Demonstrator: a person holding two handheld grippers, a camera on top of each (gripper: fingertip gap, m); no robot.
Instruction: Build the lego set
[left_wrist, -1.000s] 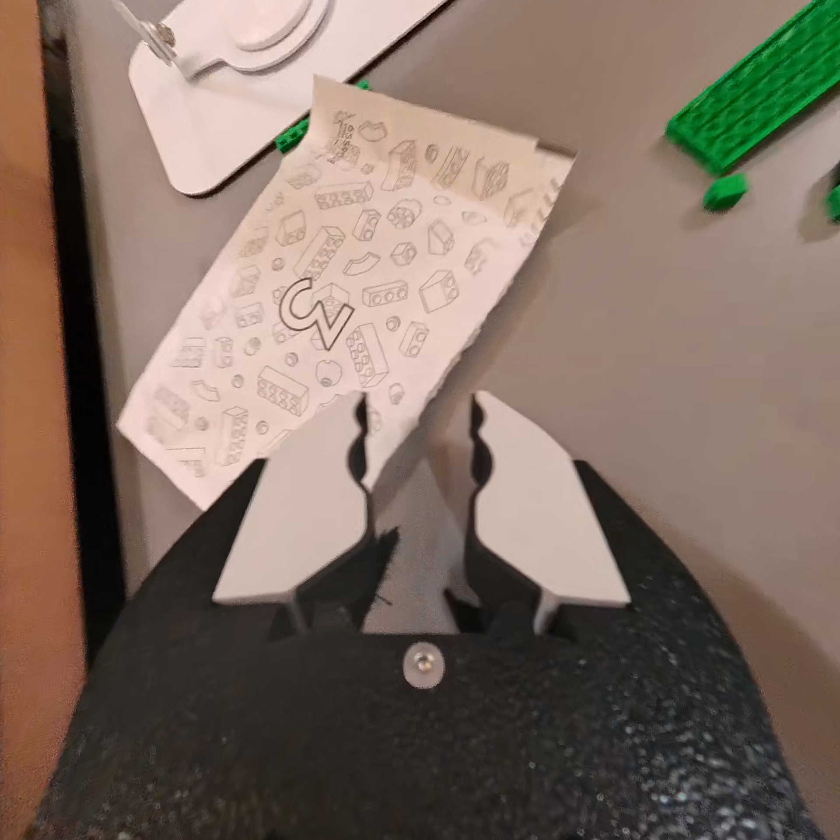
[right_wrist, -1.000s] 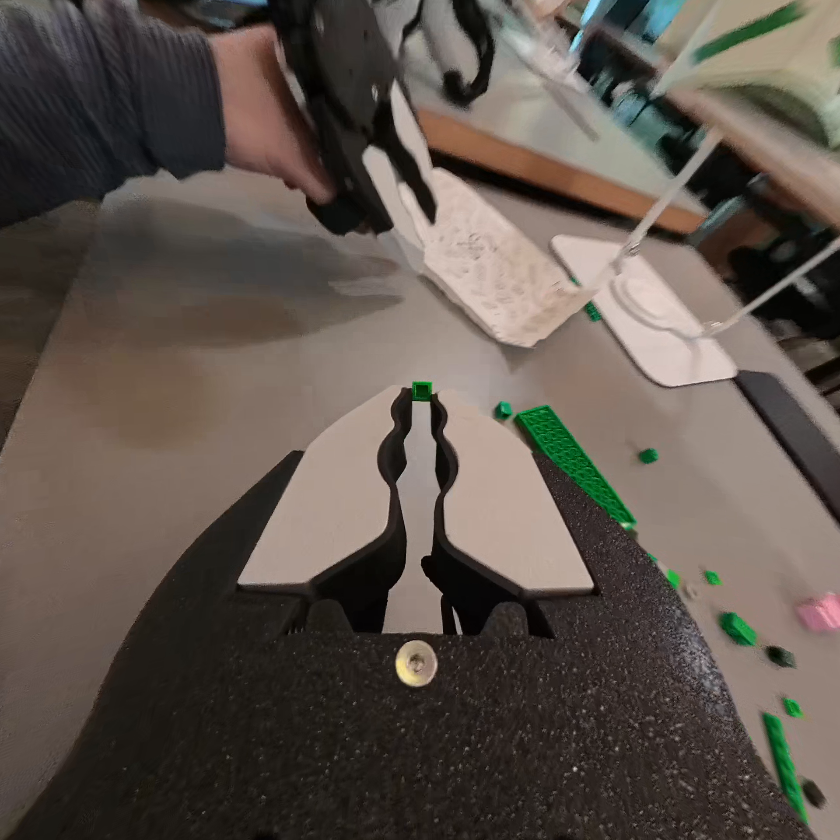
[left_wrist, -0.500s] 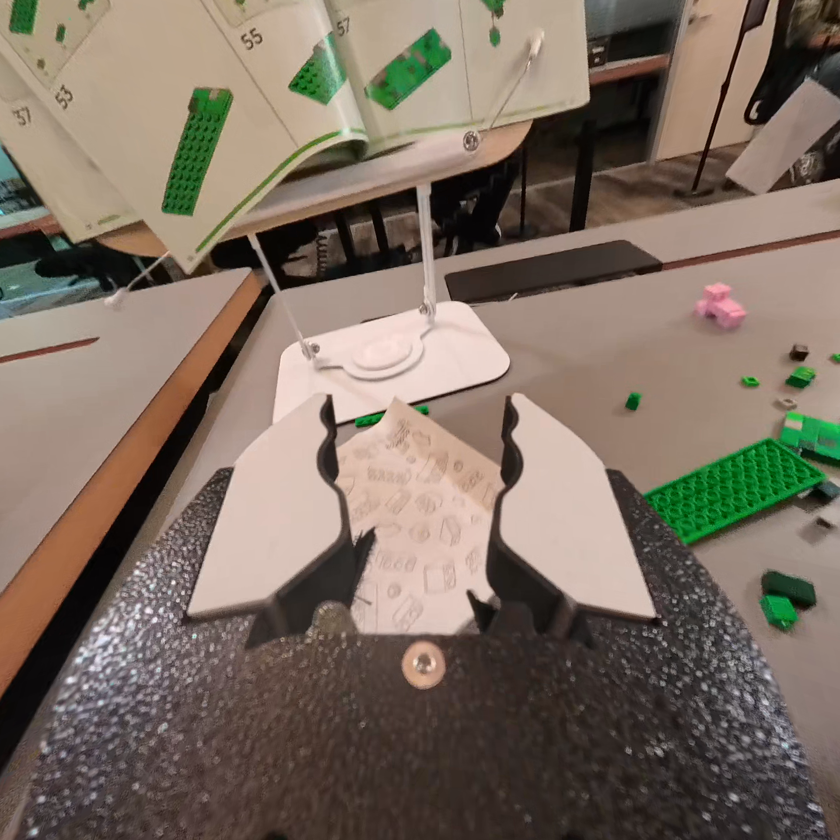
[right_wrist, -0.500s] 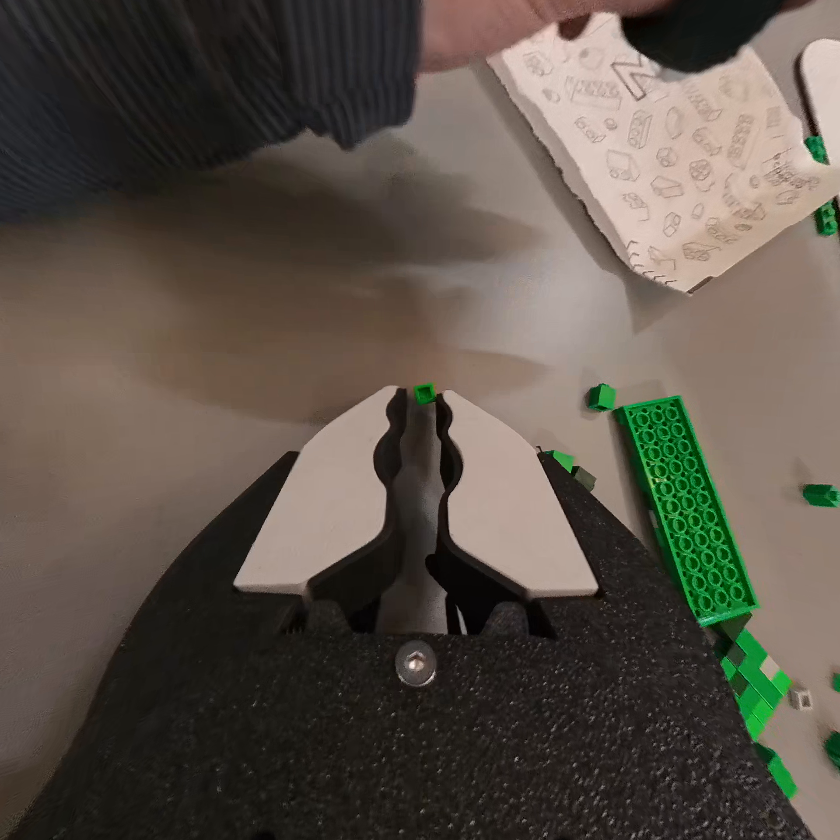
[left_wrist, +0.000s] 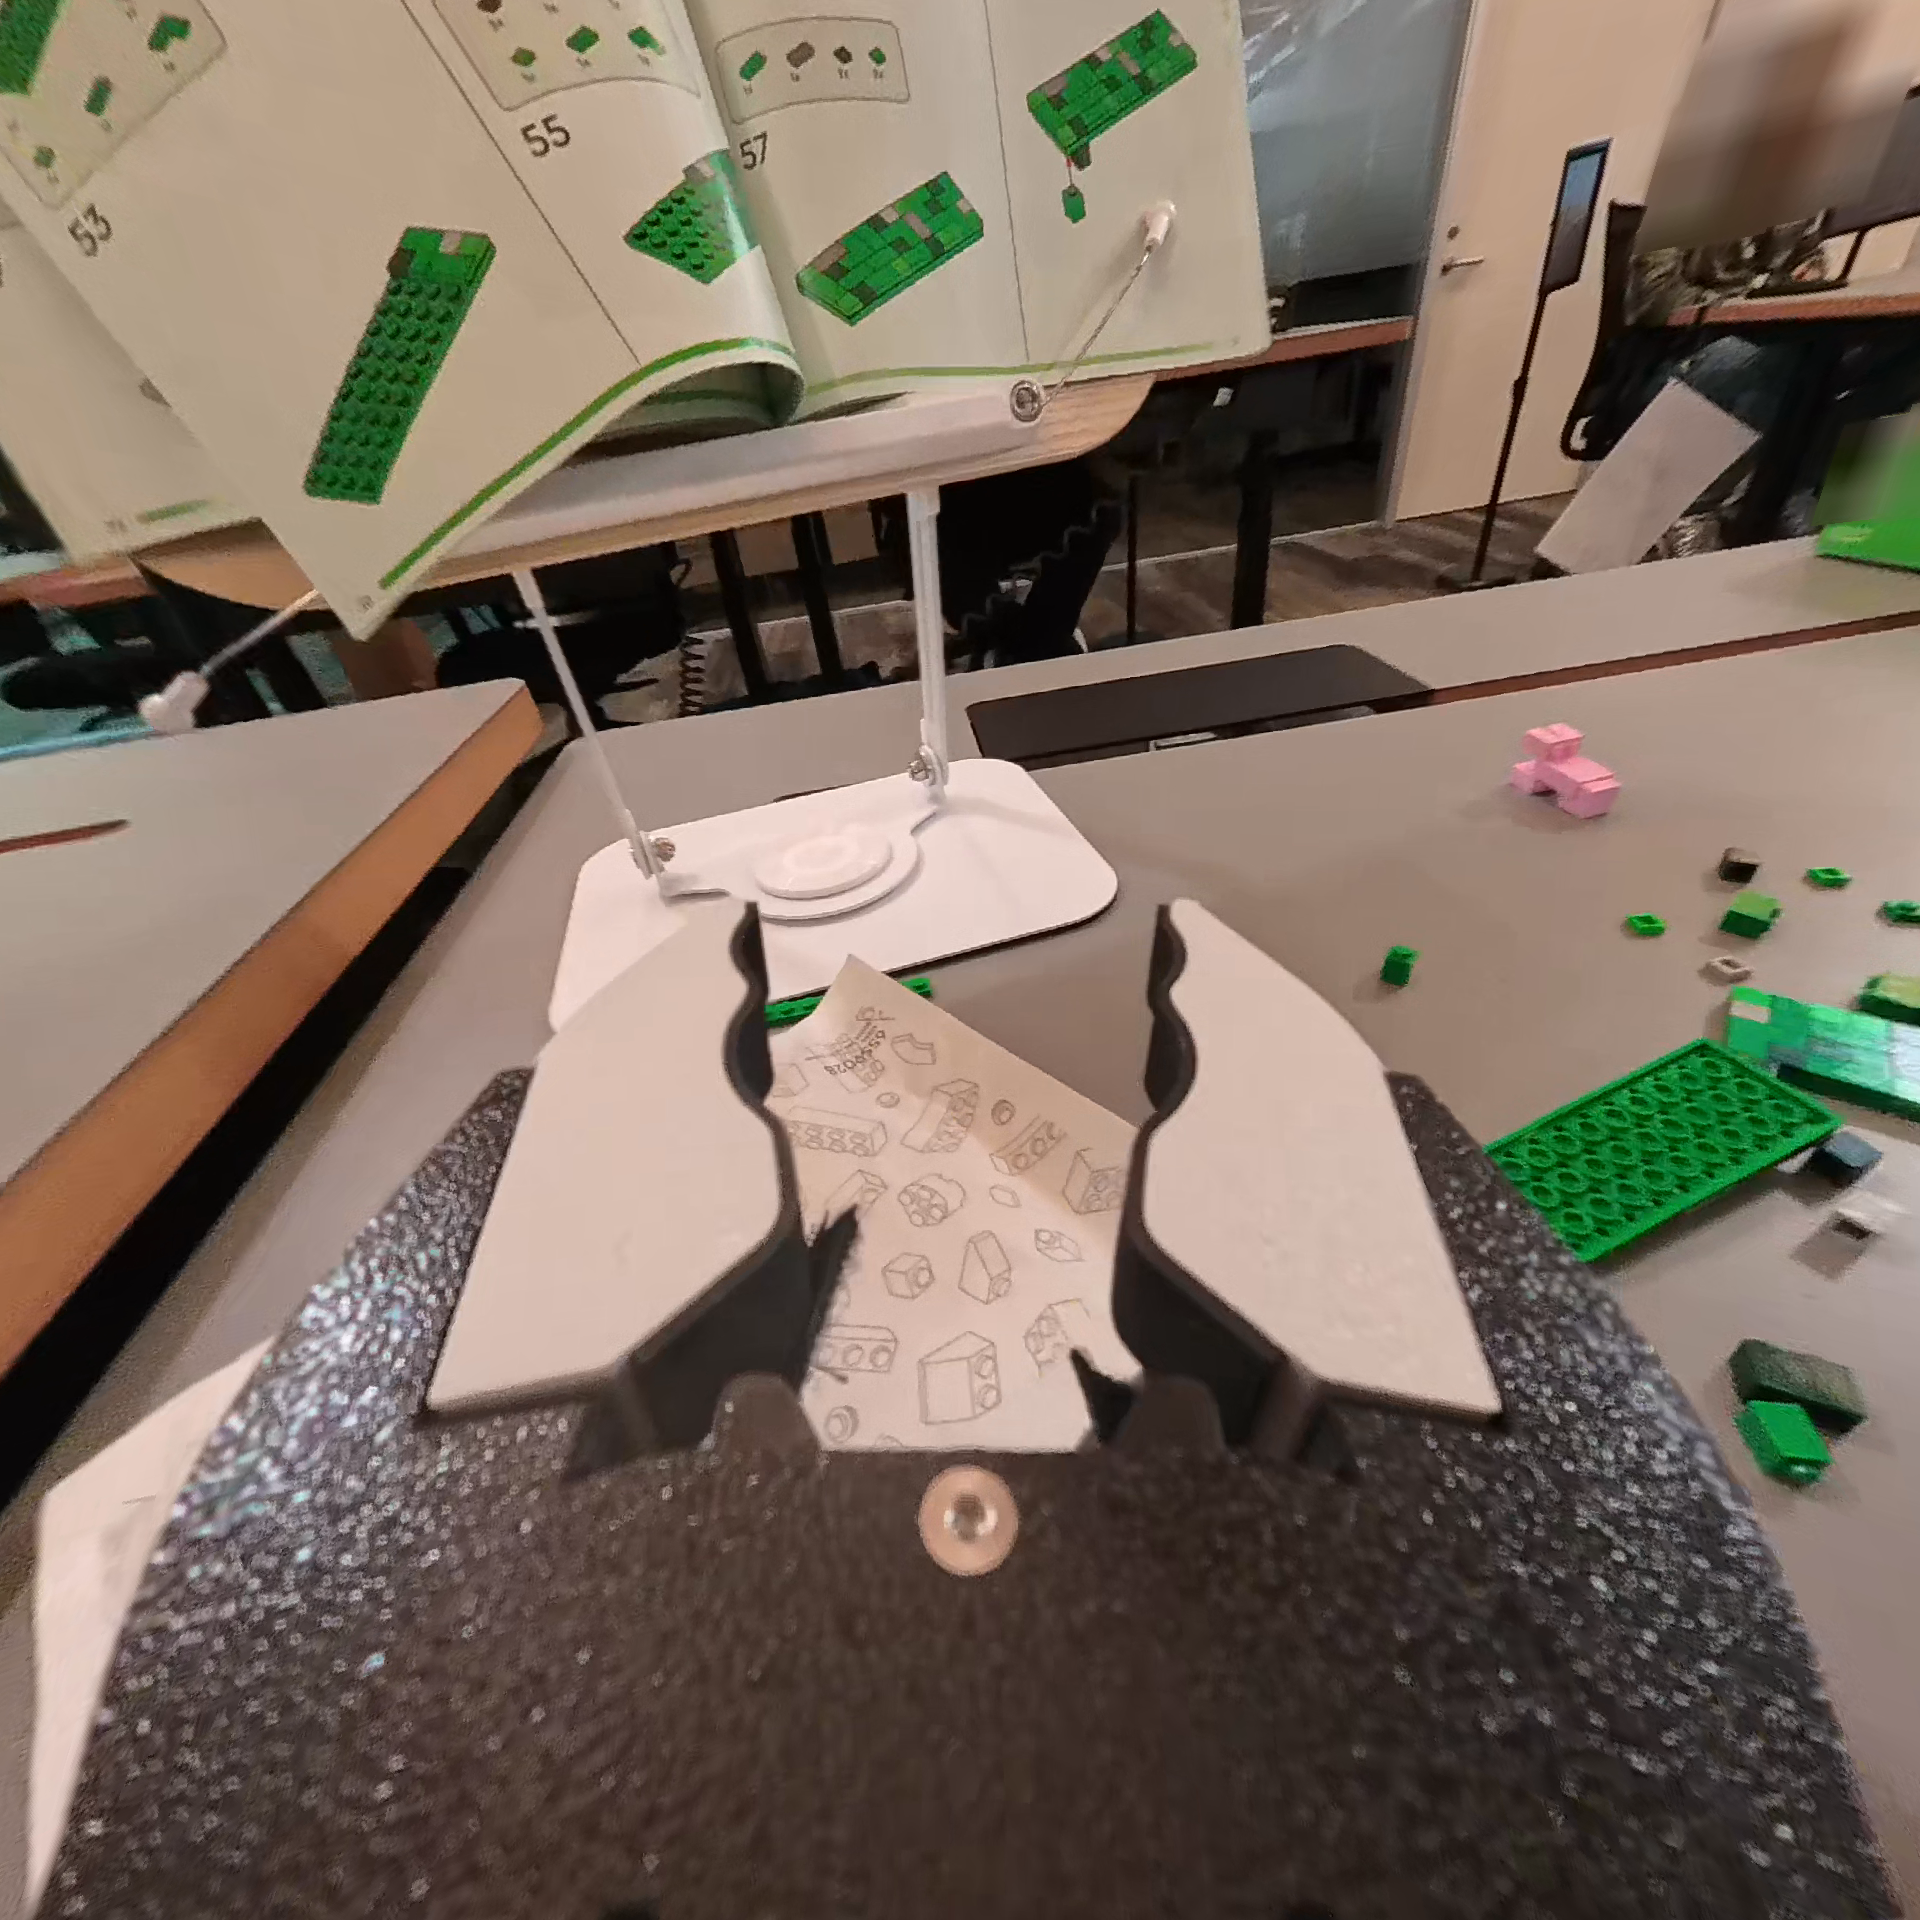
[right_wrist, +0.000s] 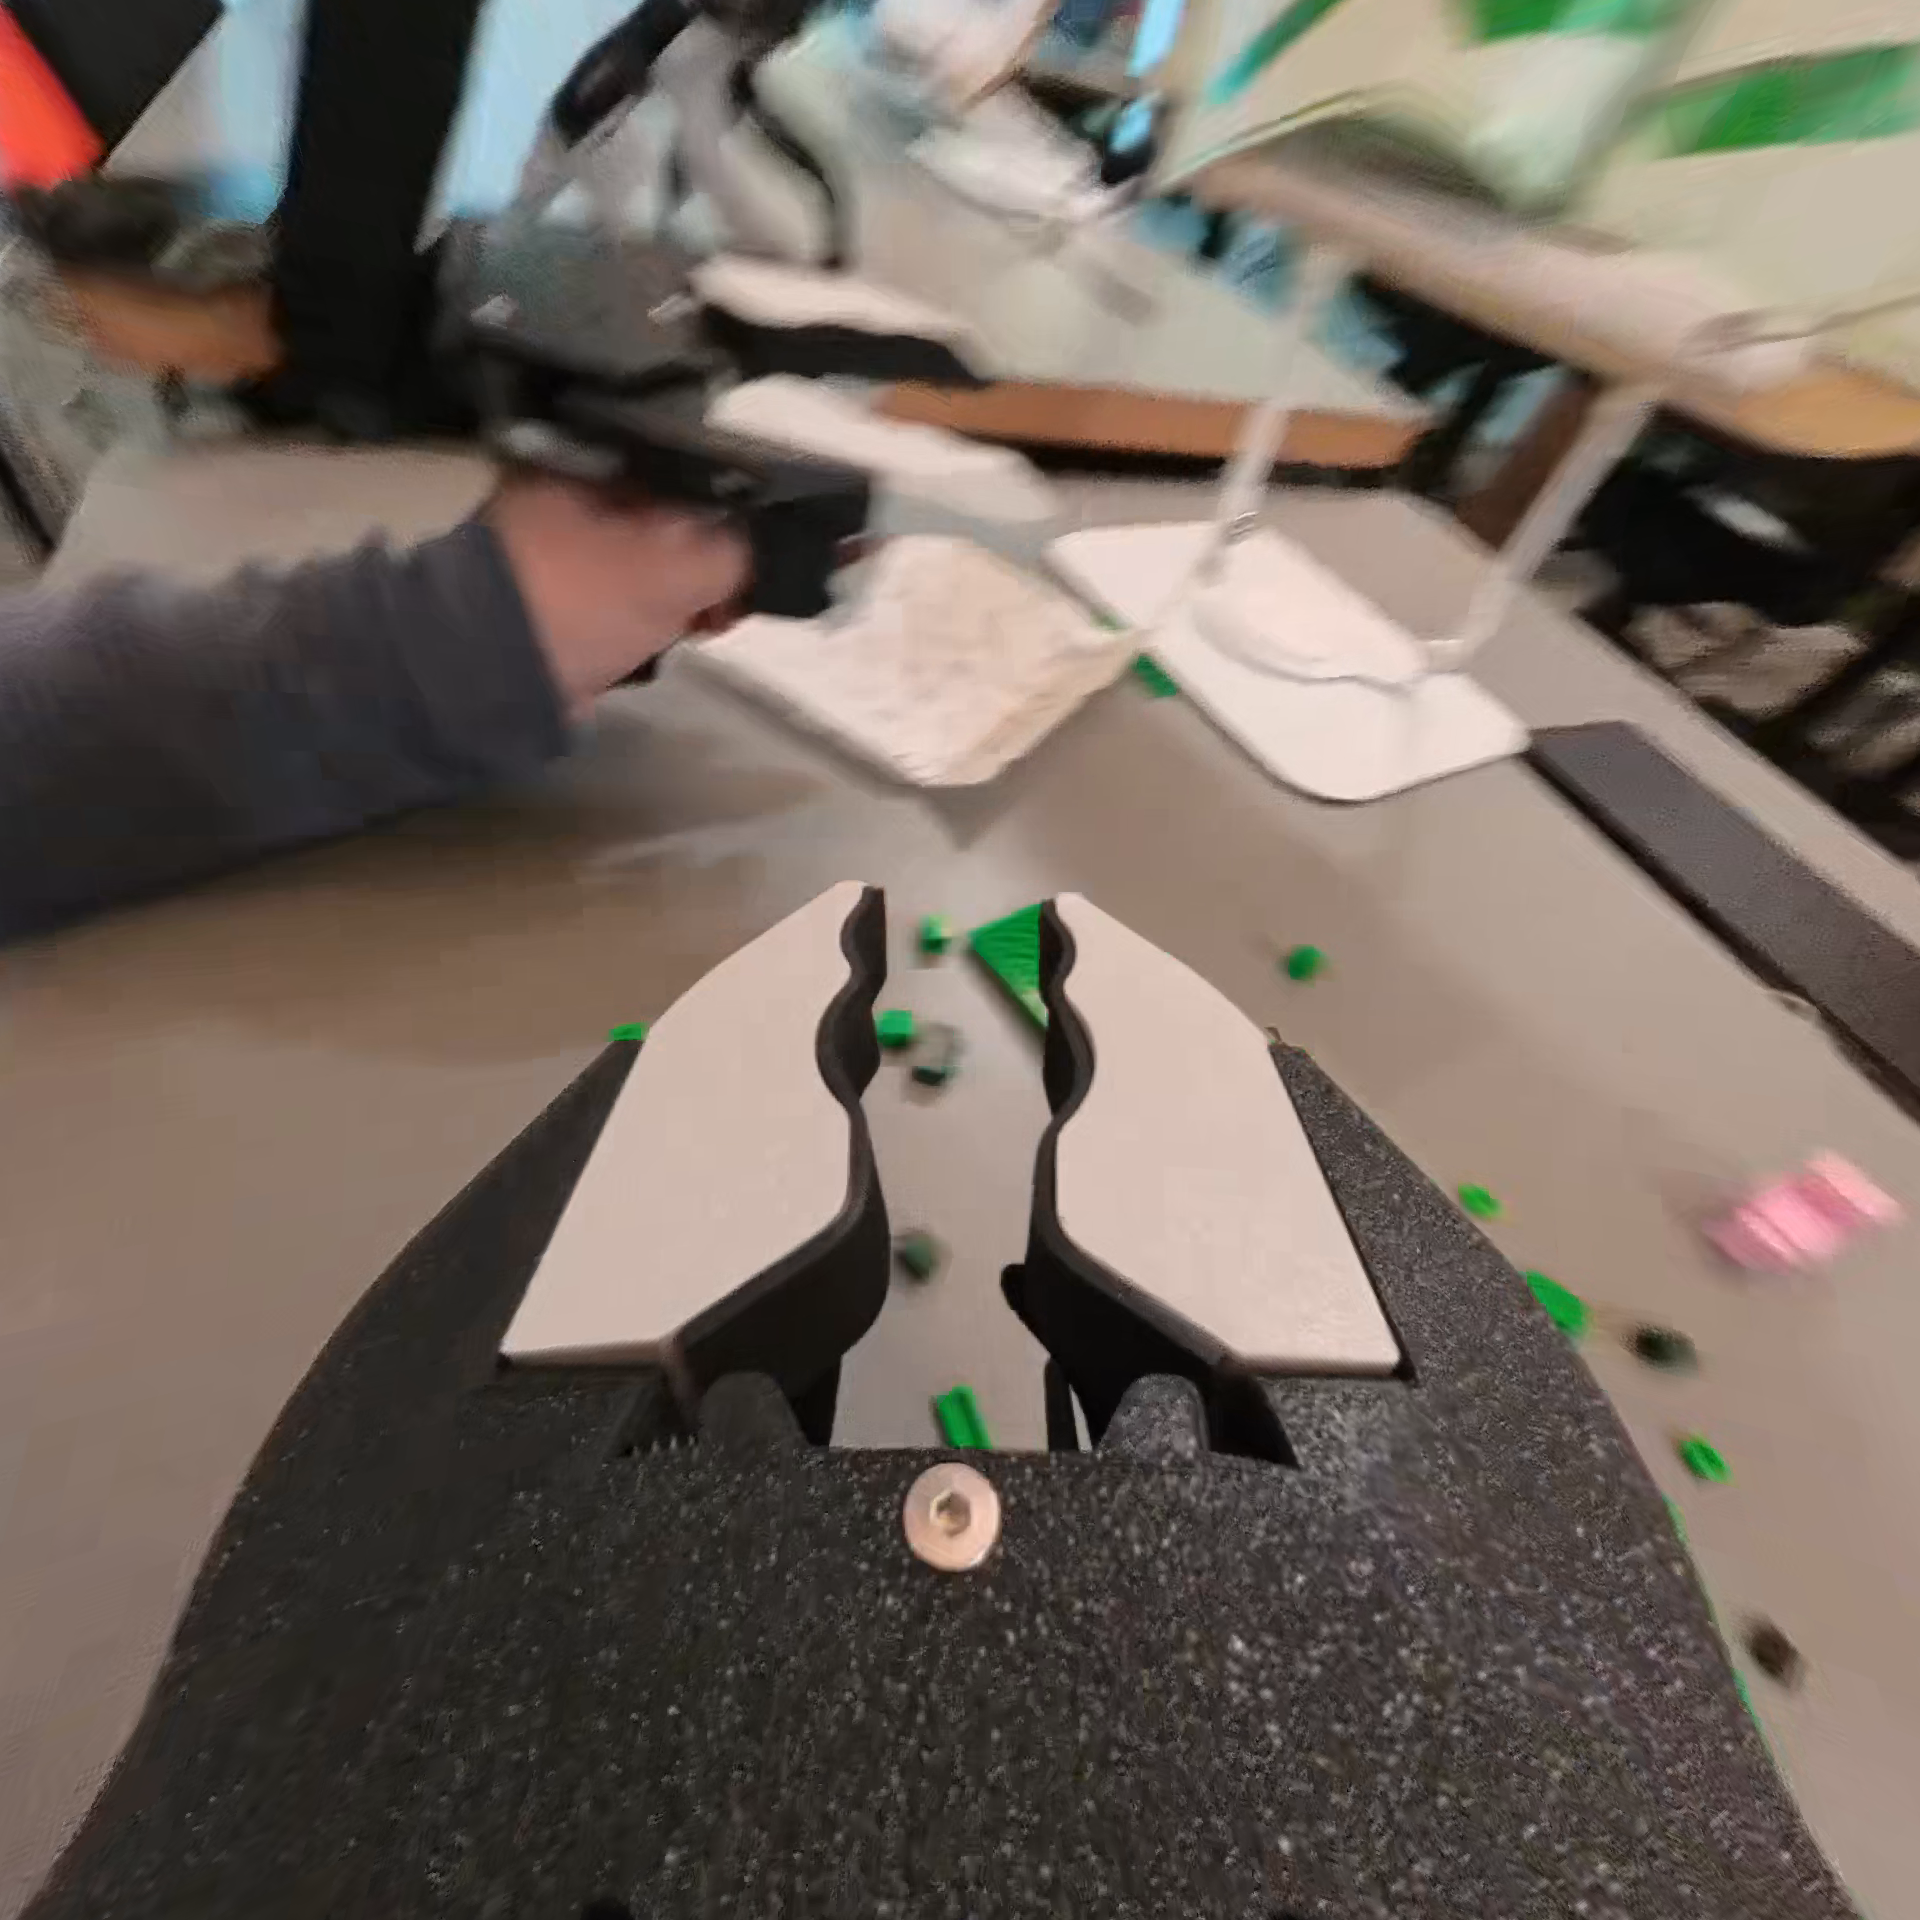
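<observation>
1. Grey table (left_wrist: 1299, 883) carries everything.
2. Instruction booklet (left_wrist: 644, 208) on its white stand (left_wrist: 987, 873), at 12 o'clock.
3. Left gripper (left_wrist: 956, 935), jaws spread wide over the printed paper bag (left_wrist: 956, 1195), gripping nothing.
4. Right gripper (right_wrist: 966, 914), jaws parted, empty.
5. Green baseplate (left_wrist: 1652, 1132) at 3 o'clock.
6. Pink piece (left_wrist: 1558, 769) at 2 o'clock; loose green bricks (left_wrist: 1397, 964) scattered nearby.

Your left gripper's body hides the near part of the printed paper bag (left_wrist: 966, 1226) lying between its jaws. Past your right gripper's jaws, motion blur smears the booklet stand (right_wrist: 1340, 665), and the pink piece (right_wrist: 1797, 1226) to their right.
</observation>
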